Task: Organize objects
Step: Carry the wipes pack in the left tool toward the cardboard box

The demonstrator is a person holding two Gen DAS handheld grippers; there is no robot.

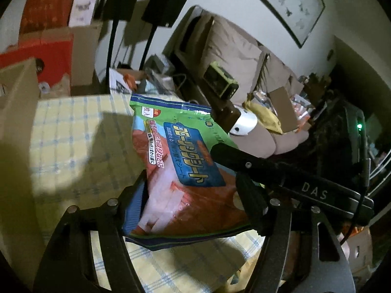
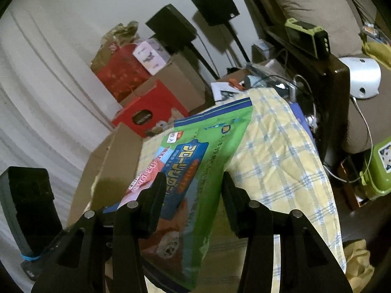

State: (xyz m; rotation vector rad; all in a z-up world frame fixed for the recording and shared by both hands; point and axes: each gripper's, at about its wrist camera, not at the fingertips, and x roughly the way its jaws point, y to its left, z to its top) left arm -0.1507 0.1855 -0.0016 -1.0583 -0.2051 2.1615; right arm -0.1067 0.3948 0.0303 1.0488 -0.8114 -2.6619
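Observation:
A green, blue and orange plastic pack of floor-wipe sheets [image 1: 180,161] lies tilted over a table covered with a yellow-and-blue checked cloth [image 1: 73,131]. My left gripper [image 1: 195,195] has its jaws around the near end of the pack, touching both sides. My right gripper [image 2: 193,195] straddles the same pack [image 2: 195,171] with both fingers at its edges; its right finger [image 1: 229,156] reaches in from the right in the left wrist view. Whether either gripper is clamped tight is unclear.
An open cardboard box [image 2: 107,171] stands at the table's left. Red boxes [image 2: 149,112] and cardboard boxes are stacked by the wall. Two black stands [image 1: 156,24] rise behind the table. A cluttered sofa [image 1: 244,56] is on the right. A green container [image 2: 376,168] sits low on the right.

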